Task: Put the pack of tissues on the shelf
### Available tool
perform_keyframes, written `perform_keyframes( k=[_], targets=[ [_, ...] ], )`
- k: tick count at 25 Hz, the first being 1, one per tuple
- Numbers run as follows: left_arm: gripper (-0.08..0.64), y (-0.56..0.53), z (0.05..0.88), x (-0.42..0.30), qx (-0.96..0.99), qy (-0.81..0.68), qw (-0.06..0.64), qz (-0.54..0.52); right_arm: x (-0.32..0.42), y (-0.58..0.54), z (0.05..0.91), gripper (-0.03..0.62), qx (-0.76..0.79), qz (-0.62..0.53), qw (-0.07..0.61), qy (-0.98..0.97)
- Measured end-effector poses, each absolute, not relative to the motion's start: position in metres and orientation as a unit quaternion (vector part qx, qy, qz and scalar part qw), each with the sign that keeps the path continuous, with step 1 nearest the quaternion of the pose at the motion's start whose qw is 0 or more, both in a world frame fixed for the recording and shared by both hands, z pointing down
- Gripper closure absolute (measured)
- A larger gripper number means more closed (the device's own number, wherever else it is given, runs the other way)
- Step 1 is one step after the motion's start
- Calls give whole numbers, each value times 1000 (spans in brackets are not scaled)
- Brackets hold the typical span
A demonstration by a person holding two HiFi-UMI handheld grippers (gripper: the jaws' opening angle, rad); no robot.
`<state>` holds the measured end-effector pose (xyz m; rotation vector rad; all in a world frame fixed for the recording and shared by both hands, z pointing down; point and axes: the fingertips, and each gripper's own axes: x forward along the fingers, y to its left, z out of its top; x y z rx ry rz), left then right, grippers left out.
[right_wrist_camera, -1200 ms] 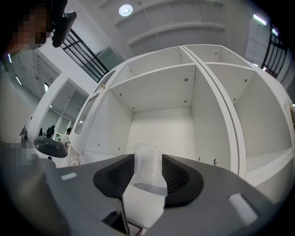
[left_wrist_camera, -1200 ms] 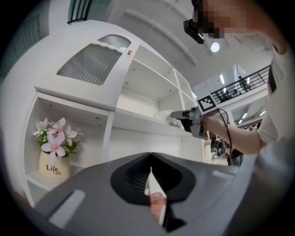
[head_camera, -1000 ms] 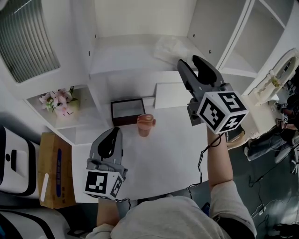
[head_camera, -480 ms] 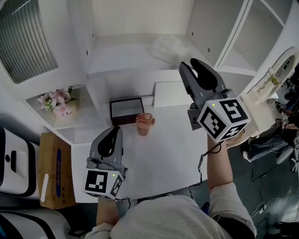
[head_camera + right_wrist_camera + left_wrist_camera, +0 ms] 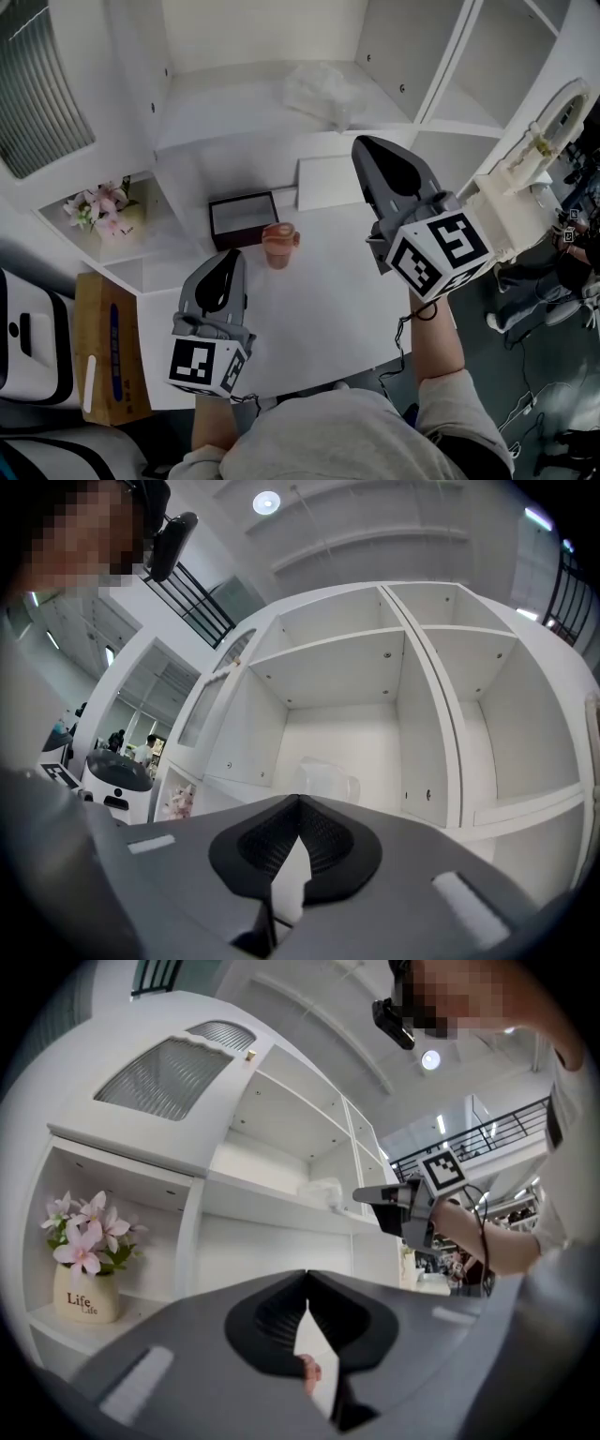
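While its jaws have just been closing, the right hand-held gripper (image 5: 375, 155) has them fully together with nothing between them; it is held above the surface (image 5: 328, 300) and pointed toward the shelf (image 5: 225, 108). Ahead of its tips and well clear of them, the pack of tissues (image 5: 319, 89) lies on that shelf, so the placing looks complete and the empty closing suits a finished task. To its left and lower is the left hand-held gripper (image 5: 228, 261), jaws likewise together and empty, with a cup (image 5: 278, 246) and a dark box (image 5: 242, 217) just ahead of it.
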<state>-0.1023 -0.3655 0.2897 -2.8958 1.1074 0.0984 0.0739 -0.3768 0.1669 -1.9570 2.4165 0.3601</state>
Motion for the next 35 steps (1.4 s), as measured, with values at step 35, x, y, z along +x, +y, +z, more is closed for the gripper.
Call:
perform_keyframes(
  k=[35],
  targets=[
    [558,-314,306,15,-969,247,18,18,124,-270,298,592,-656,11,-8,754]
  ],
)
